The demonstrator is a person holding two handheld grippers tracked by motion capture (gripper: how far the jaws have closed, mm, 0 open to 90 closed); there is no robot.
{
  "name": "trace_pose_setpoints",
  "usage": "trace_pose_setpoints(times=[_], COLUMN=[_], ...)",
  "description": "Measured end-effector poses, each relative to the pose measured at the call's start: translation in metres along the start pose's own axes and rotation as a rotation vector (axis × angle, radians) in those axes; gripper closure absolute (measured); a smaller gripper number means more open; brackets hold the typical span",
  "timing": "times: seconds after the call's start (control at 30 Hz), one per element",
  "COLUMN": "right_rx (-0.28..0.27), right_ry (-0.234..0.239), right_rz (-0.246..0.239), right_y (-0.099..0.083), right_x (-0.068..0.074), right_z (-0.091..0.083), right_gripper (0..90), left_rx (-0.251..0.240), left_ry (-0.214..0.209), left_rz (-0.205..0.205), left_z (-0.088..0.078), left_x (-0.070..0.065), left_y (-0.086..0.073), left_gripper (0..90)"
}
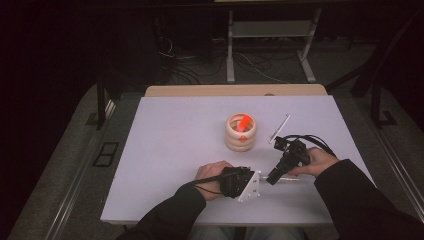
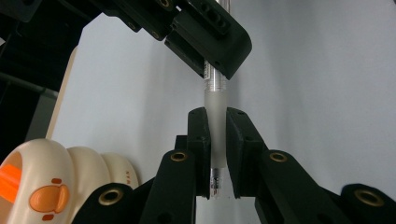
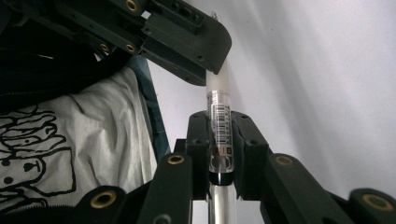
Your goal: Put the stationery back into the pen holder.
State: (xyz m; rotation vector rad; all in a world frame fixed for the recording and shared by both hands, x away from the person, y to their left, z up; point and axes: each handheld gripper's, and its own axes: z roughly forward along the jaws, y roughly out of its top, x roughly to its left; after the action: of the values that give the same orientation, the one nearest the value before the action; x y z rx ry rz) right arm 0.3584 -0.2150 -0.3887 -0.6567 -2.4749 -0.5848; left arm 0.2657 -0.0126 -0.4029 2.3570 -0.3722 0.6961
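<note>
A pen (image 2: 215, 105) with a frosted grip section and a clear barrel bearing a barcode label (image 3: 219, 121) is held between both grippers near the table's front edge. My left gripper (image 2: 217, 122) is shut on the frosted end. My right gripper (image 3: 219, 125) is shut on the clear barrel, just behind it. In the high view the left gripper (image 1: 260, 181) and right gripper (image 1: 273, 178) meet tip to tip, with the pen's silver rear part (image 1: 290, 179) running under the right hand. The jaws of each gripper appear at the top of the other's view.
A cream ringed holder (image 1: 241, 132) with an orange piece inside stands at the middle of the white table (image 1: 170, 145); it also sits at the lower left of the left gripper view (image 2: 56, 182). A thin clear stick-like part (image 1: 279, 128) lies to its right.
</note>
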Motion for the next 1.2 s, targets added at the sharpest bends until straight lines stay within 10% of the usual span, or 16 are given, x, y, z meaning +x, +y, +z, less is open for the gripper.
trace_pose_setpoints(times=[0.33,0.43,0.6,1.2], right_rx=[-0.001,-0.002,-0.025,-0.162], right_ry=[0.0,-0.001,-0.008,-0.044], right_rz=[-0.02,-0.02,-0.026,-0.023], right_y=[-0.001,-0.002,-0.004,-0.009], right_x=[0.002,0.004,0.006,0.01], right_z=[-0.002,-0.003,-0.007,-0.022], right_gripper=[78.6,78.7,78.7,78.5], left_rx=[-0.02,-0.056,0.002,-0.067], left_ry=[-0.004,-0.005,-0.013,0.008], left_rz=[0.004,-0.053,-0.032,-0.384], left_z=[-0.002,0.0,-0.007,-0.031], left_x=[0.001,0.001,0.008,0.028], left_y=[-0.001,-0.002,-0.006,-0.031], left_gripper=[78.1,73.2,66.5,38.2])
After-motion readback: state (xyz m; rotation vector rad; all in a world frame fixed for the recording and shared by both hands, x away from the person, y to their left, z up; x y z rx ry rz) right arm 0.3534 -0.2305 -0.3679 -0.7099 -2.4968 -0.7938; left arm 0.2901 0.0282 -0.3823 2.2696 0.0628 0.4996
